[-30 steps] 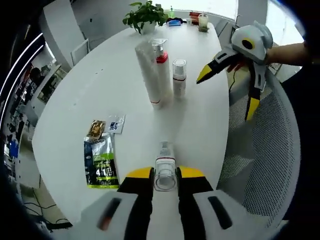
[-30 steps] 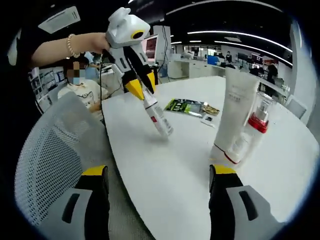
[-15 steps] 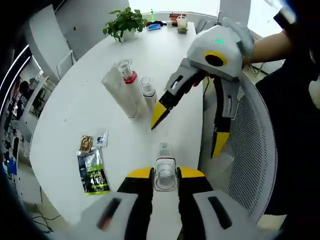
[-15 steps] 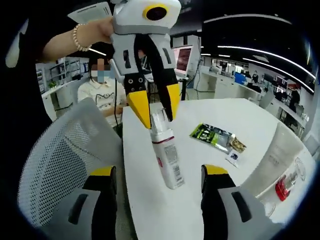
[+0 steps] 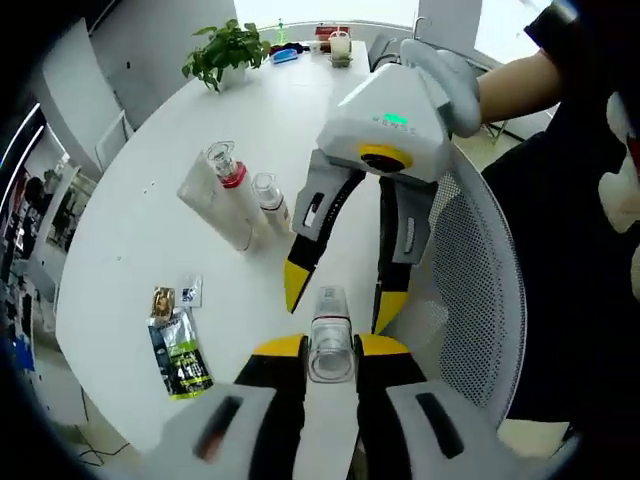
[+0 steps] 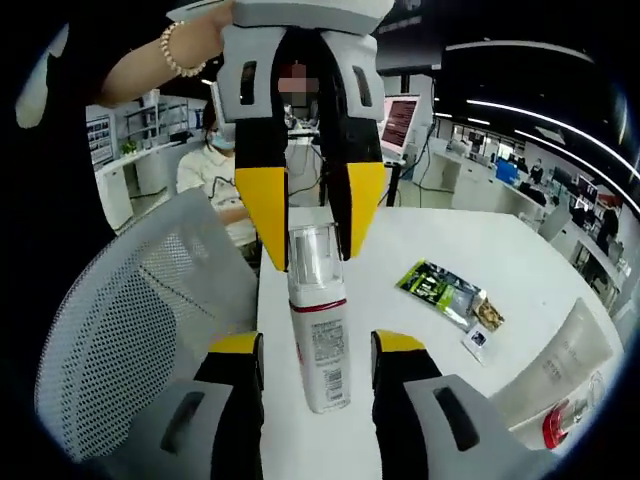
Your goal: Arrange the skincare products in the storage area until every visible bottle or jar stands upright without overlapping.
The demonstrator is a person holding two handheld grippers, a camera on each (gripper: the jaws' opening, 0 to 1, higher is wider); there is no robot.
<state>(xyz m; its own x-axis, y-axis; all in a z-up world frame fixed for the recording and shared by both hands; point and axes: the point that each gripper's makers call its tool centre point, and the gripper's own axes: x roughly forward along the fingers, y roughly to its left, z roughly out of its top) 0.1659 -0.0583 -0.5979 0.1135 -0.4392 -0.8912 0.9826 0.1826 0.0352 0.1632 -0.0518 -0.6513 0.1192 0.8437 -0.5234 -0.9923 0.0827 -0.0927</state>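
Bench (image 5: 130, 240): large white oval top; in the left gripper view it runs from 7 o'clock up to 12 o'clock, in the right gripper view it spreads toward 3 o'clock.
Mesh chair (image 5: 470, 290): white mesh back just beside the bench edge, at 3 to 4 o'clock in the left gripper view; at 8 o'clock in the right gripper view (image 6: 120, 320).
Left claw (image 5: 330, 352): clenched on the clear cap of the pump bottle; seen in the right gripper view (image 6: 311, 225) coming down from 12 o'clock, its yellow tips on either side of the cap.
Right claw (image 6: 315, 355): jaws spread, one on each side of the pump bottle's lower body, whether touching it I cannot tell; in the left gripper view (image 5: 335, 295) it reaches in from 1 o'clock, yellow tips flanking the cap.
Pump bottle (image 6: 318, 330): white body, red band under a clear cap, held at the near edge of the bench; long axis close to vertical, cap toward 12 o'clock in the right gripper view; whether its base rests on the bench cannot be told. In the left gripper view (image 5: 330, 330) it is seen end-on, cap toward the camera.
White tube (image 5: 215, 200): standing at 10 o'clock of centre in the left gripper view, leaning a little.
Red-collared bottle (image 5: 232, 185): upright, touching the white tube.
Small clear-capped bottle (image 5: 270, 203): upright, just beside those two.
Green packet (image 5: 180, 350): flat on the bench at 8 o'clock.
Small sachets (image 5: 175, 296): flat, just above the green packet.
Potted plant (image 5: 225, 50): far end of the bench, at 11 o'clock.
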